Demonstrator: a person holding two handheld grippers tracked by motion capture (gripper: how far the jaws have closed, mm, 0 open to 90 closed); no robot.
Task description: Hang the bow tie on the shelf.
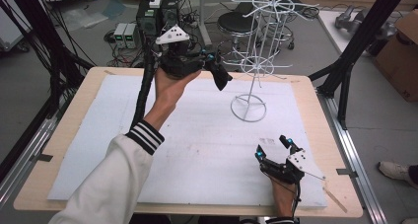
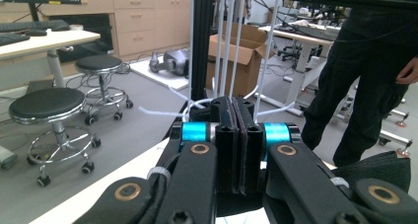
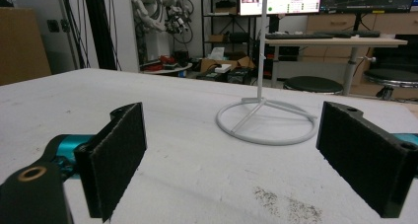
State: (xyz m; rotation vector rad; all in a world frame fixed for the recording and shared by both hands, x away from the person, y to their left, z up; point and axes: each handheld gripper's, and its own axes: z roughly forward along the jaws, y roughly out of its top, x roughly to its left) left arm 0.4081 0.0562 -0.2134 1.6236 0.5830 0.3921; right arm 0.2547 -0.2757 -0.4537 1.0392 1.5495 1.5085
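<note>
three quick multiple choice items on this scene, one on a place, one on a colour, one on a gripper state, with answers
1. Where does the wire rack stand?
A. on the table's far right part
B. on the floor
C. on a stool

2. What colour is the rack?
A. black
B. white
C. red

3. How are the right hand-held gripper's jaws?
A. shut
B. gripping the rack
C. open

Answers: 1 A, its ring base rests on the white mat. 2 B, its wires are white. 3 C, the right gripper view shows a wide gap between the pads.
</note>
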